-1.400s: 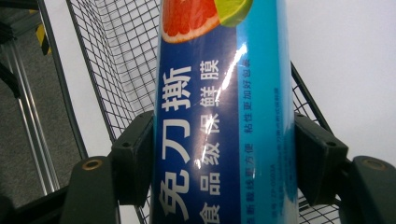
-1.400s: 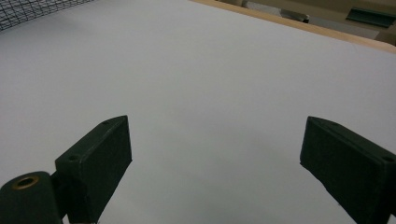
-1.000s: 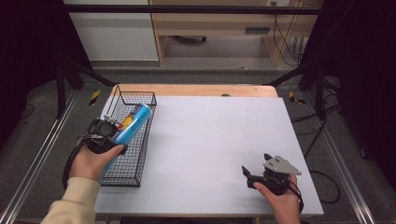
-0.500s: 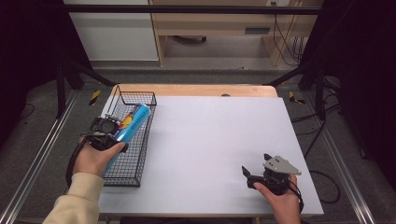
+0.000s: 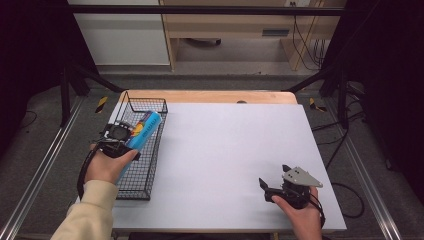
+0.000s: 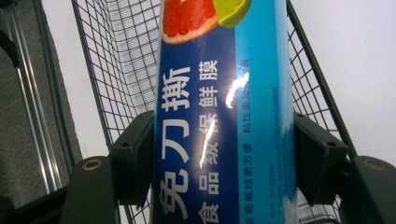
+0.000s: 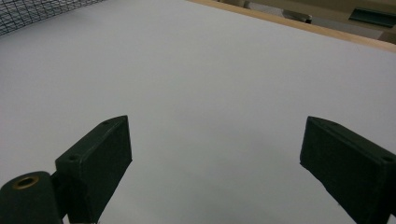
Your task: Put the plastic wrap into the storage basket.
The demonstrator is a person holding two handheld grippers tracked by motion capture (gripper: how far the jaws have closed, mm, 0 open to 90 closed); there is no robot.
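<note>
Over the wire basket (image 5: 135, 175) at the table's left edge, our left gripper (image 6: 224, 154) clamps the blue box (image 5: 142, 131) by its sides. Well right of the basket, our right gripper (image 7: 215, 163) rests on the white tabletop (image 5: 225, 145), jaws spread wide with nothing between them.

One blue box (image 5: 144, 131), one wire basket (image 5: 150, 165)

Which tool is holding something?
The left tool is: it squeezes the blue box over the wire basket. The right tool is open, empty.

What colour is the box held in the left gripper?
Blue box, dark and light, with citrus pictures; clearest in the left gripper view.
</note>
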